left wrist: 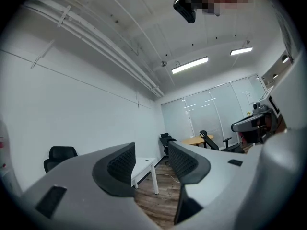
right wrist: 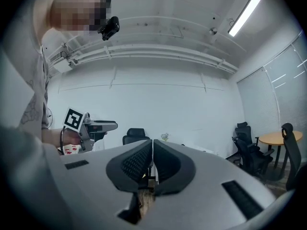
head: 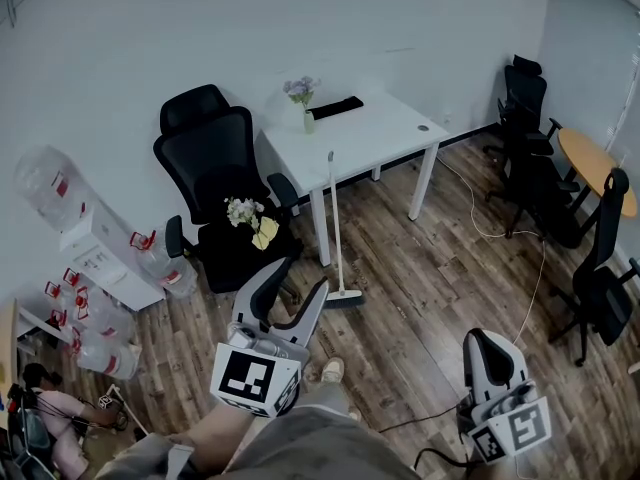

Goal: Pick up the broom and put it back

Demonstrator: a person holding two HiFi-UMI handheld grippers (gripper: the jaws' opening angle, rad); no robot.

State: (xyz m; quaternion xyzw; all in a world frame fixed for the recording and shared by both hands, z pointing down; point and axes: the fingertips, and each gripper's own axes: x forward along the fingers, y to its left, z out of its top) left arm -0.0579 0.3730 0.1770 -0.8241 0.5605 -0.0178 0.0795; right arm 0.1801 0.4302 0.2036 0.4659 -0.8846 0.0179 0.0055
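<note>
Brown wood floor [head: 430, 268] holds the long white-handled broom [head: 335, 238], standing up against the white table [head: 385, 128]. Left gripper [head: 303, 276] jaws are apart, empty. Right gripper [head: 487, 338] jaws are together. Job looks done.

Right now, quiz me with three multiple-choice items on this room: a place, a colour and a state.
1. Where is the broom?
A. Lying flat by the round table.
B. Upright at the white table's front edge.
C. On a chair seat.

2. What colour is the chair with flowers on its seat?
A. Black.
B. White.
C. Red.

3. How is the left hand-held gripper?
A. Shut on the broom.
B. Shut, empty.
C. Open, empty.

Answers:
1. B, the handle stands up along the table's edge.
2. A, its back and seat are black.
3. C, its jaws stand apart with only the room showing between them.
</note>
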